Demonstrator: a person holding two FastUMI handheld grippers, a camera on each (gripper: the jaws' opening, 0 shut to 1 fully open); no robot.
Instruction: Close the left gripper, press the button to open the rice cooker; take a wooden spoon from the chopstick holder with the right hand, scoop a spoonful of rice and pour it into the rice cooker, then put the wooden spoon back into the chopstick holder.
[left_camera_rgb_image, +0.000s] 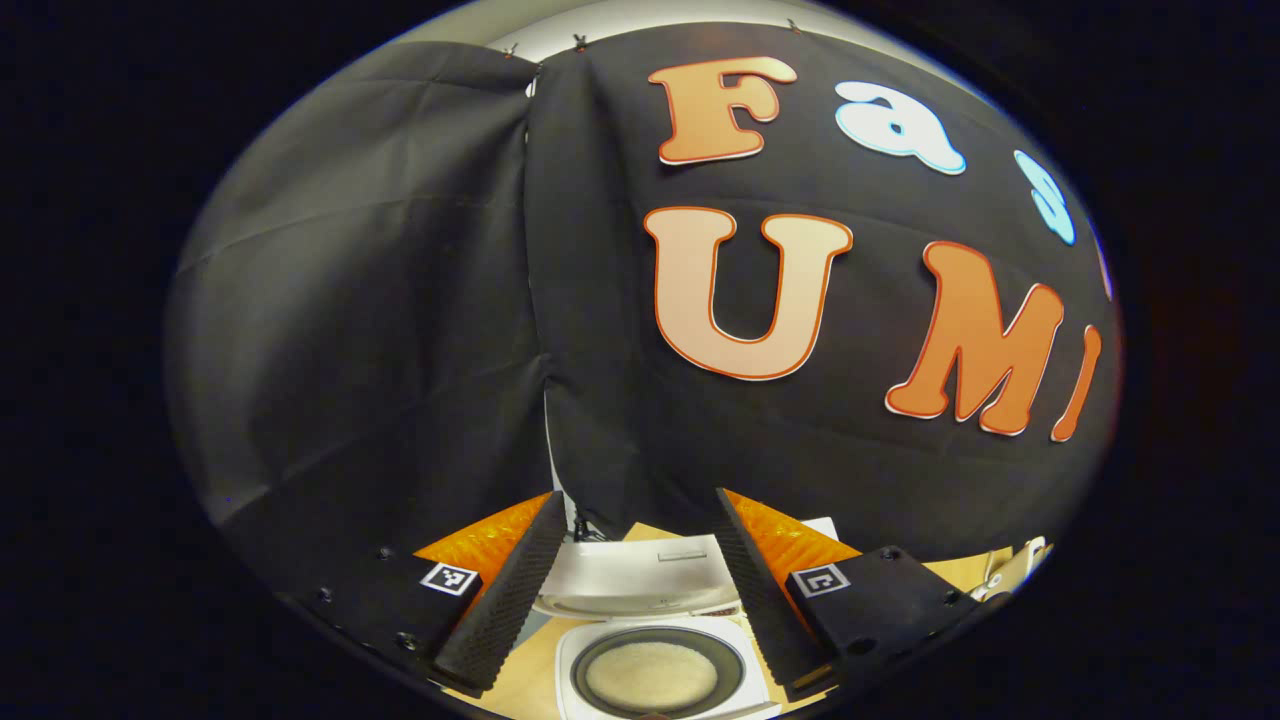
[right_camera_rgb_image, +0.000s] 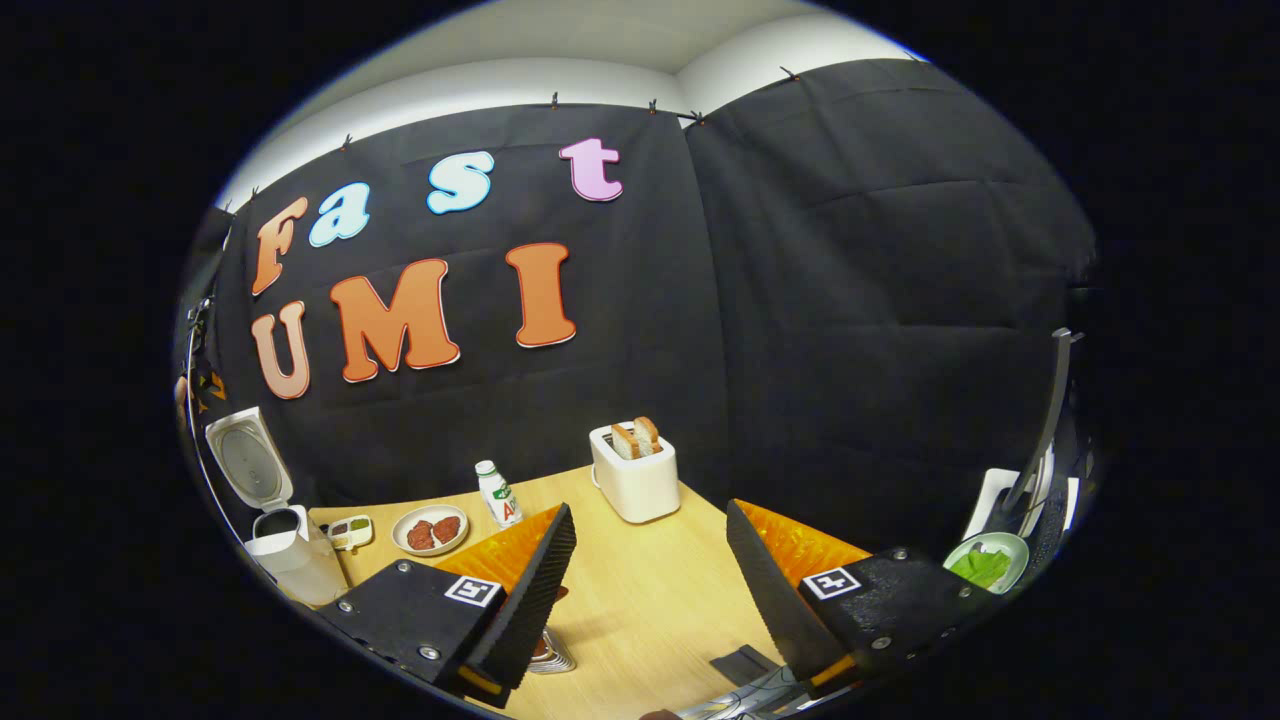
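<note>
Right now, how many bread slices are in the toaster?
2. Both slices stand upright side by side in the top of the white toaster at the back of the table: left slice, right slice. Anything lower in the slots is hidden.

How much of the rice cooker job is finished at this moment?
Done: the rice cooker is open, its lid up, rice visible in the pot. In hand: nothing; the left gripper and right gripper are open and empty. Left: I cannot tell whether the spoonful has been poured; no wooden spoon is held.
</note>
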